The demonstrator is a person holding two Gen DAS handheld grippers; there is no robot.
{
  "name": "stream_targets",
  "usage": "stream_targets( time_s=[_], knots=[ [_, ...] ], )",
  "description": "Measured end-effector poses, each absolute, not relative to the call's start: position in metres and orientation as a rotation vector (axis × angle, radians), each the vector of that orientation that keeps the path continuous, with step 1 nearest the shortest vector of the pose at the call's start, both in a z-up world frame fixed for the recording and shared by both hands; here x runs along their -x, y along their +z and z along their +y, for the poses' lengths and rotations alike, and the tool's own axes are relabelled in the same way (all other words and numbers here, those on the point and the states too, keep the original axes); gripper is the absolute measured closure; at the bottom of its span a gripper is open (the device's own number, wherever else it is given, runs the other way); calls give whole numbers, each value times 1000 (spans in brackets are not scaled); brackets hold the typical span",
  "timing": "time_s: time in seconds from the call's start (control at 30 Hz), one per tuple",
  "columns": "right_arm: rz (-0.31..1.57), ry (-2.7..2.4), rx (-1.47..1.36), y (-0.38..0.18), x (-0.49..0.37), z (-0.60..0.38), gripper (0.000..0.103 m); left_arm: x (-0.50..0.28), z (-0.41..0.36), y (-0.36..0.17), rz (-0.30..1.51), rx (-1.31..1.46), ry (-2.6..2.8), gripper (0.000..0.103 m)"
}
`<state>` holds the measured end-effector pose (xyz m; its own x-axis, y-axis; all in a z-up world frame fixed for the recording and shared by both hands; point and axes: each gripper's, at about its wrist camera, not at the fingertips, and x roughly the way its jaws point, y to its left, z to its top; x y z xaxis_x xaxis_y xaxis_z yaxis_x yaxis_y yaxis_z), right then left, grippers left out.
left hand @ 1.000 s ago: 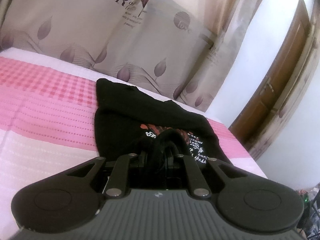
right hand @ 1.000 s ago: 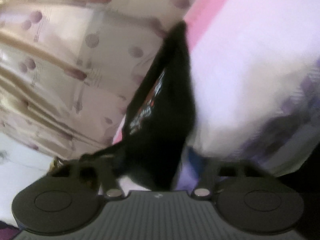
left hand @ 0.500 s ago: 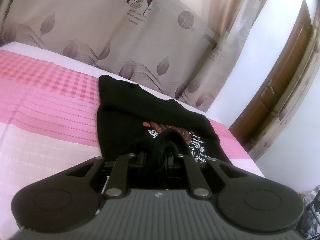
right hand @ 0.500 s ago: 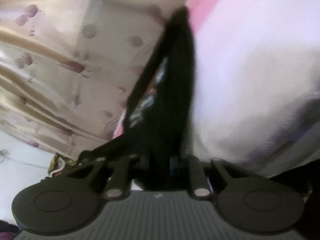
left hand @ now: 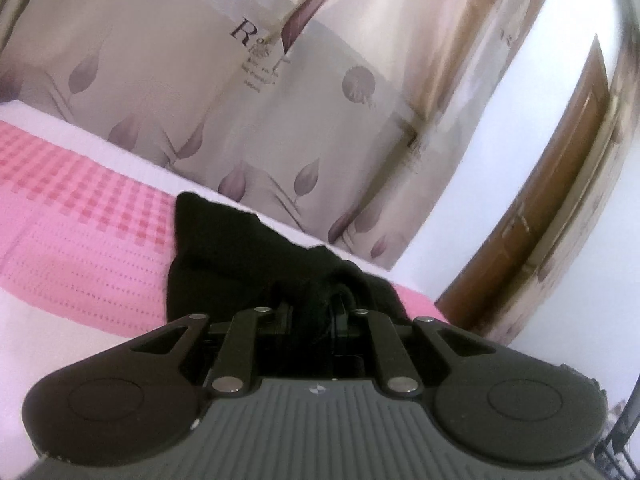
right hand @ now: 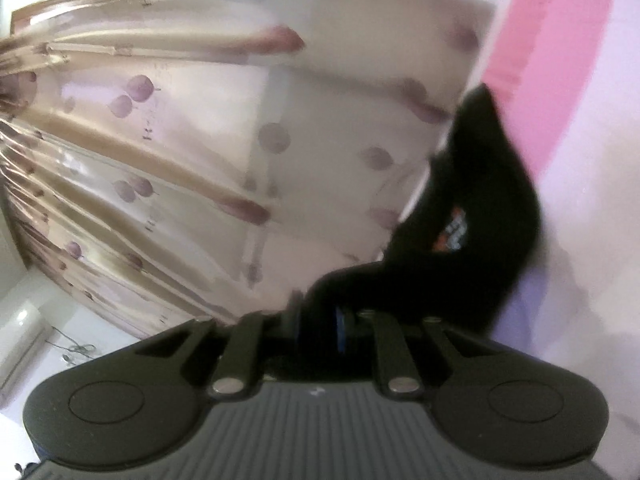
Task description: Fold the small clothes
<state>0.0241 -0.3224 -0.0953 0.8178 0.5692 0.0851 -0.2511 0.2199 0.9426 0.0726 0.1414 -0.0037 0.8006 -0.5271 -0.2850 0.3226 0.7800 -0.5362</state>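
A small black T-shirt (left hand: 224,248) with a red and white print lies on the pink and white bed sheet (left hand: 80,216). My left gripper (left hand: 312,312) is shut on a bunched edge of the shirt, and the cloth hides the fingertips. In the right wrist view the black T-shirt (right hand: 480,216) curves up off the bed, with part of its print showing. My right gripper (right hand: 320,320) is shut on another edge of it. This view is tilted and blurred.
Beige curtains (left hand: 280,100) with purple leaf prints hang behind the bed. A brown wooden door (left hand: 560,184) stands at the right beside a white wall. The curtains (right hand: 160,160) fill the left of the right wrist view, and the bed sheet (right hand: 580,120) its right.
Both grippers have carried the held edges of the shirt forward over the rest of it. The print that faced the left camera is now covered. The right view has tilted further.
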Motion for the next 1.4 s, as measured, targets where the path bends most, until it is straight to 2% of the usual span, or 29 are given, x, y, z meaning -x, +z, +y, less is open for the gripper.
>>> stream_targets(
  time_s=[0.57,0.87,0.97,1.03,1.07,1.1,1.13,1.17,1.2,1.23,1.3,1.4],
  knots=[
    [175,520,-1216,-59,-157,-351,87,-167,129,19,331,529,-361,88],
    [236,388,-1261,-88,-254,-370,87,-266,115,-11,374,559,-229,88],
    [268,313,-1335,-116,-283,-378,84,-299,117,-31,438,604,-169,86],
    [308,252,-1331,-131,-299,-381,78,-313,118,-42,460,601,-138,83],
    [319,248,-1341,-137,-305,-382,63,-319,118,-47,462,593,-130,73],
    [317,255,-1351,-143,-309,-384,33,-322,119,-51,460,588,-122,52],
    [301,254,-1356,-146,-309,-385,15,-324,121,-53,450,589,-98,36],
    [259,248,-1377,-148,-304,-388,0,-322,125,-53,421,605,-60,6],
    [183,254,-1431,-153,-297,-391,0,-316,130,-52,361,637,-13,0],
    [98,293,-1522,-162,-290,-395,0,-312,136,-52,309,666,24,0],
    [68,345,-1626,-172,-283,-400,0,-315,147,-49,307,708,28,0],
    [138,416,-1338,-132,-265,-389,0,-314,160,-42,349,736,19,1]
  ],
)
